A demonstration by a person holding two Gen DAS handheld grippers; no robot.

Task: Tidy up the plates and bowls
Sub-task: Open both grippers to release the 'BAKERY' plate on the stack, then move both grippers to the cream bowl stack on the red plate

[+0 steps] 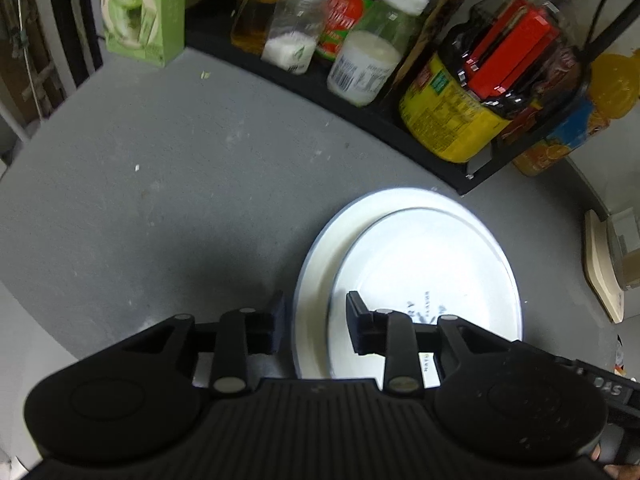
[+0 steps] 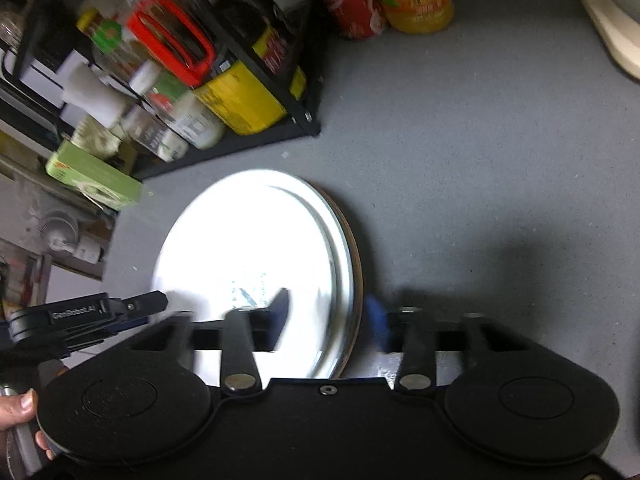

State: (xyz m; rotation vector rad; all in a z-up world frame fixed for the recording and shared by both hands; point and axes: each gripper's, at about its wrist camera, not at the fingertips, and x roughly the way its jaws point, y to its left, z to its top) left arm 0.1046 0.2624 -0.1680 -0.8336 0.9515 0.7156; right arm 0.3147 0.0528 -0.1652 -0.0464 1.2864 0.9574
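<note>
White plate (image 1: 408, 256) lies upside down on the grey counter (image 1: 160, 200), maker's print showing, glaring bright; left gripper (image 1: 316, 326) gapes wide astride its left rim, right gripper (image 2: 330, 320) likewise spread wide across its right rim, nothing clamped

Grey speckled countertop (image 1: 168, 184), black wire rack (image 1: 360, 108) of jars, possibly a small fan (image 2: 60, 232) beyond

The grey table (image 1: 168, 184) carries a white plate (image 1: 420, 248), a black rack (image 1: 360, 108) and a green box (image 1: 142, 8).
</note>
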